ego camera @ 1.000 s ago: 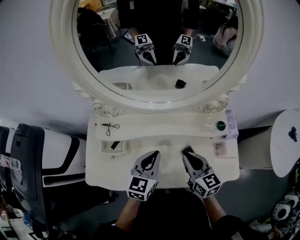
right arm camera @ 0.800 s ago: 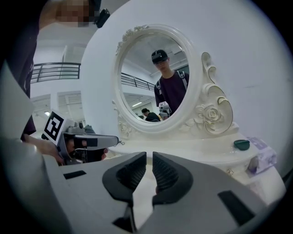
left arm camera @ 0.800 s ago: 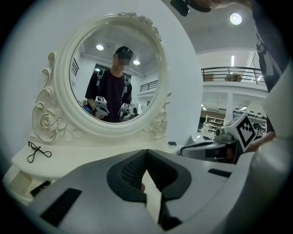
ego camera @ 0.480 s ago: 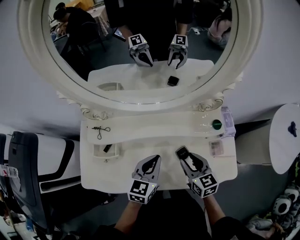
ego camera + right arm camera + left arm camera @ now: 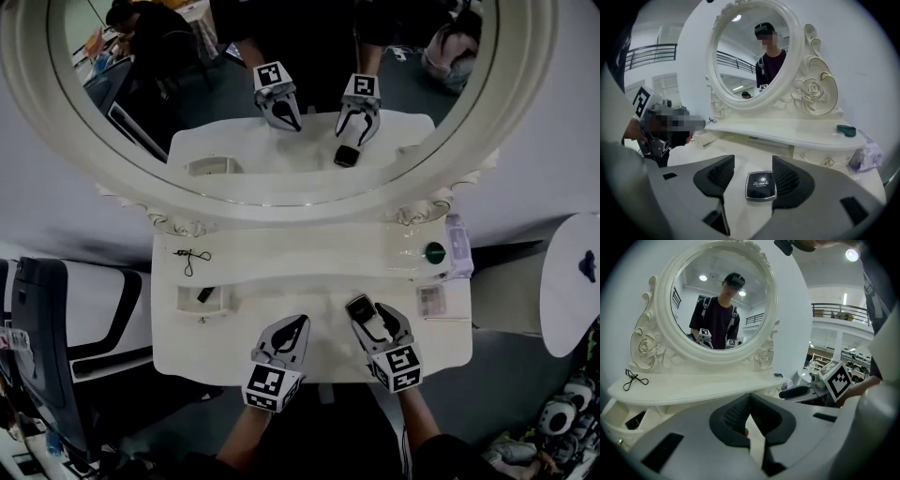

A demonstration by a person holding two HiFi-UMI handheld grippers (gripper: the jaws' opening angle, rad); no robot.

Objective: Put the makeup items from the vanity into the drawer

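Oval mirror (image 5: 281,103) in a carved cream frame, filling the back of the head view. Directly below the mirror, cream tabletop (image 5: 272,295) with a raised shelf (image 5: 309,246) along its rear edge. Below the mirror's left side, open drawer (image 5: 184,302) set into the tabletop, with a small dark item (image 5: 203,294) inside. Below the mirror's middle, left claw (image 5: 298,323) over the tabletop's front, jaws pressed together. Below the mirror and right of its middle, right claw (image 5: 373,314), jaws just opened and now standing apart. Between those jaws, black compact (image 5: 360,307) lying flat on the tabletop, nearer the right-hand jaw and not gripped. Under the mirror's right side, green item (image 5: 436,251) on the shelf. Under the mirror's left side, thin black looped cord (image 5: 190,256) on the shelf.
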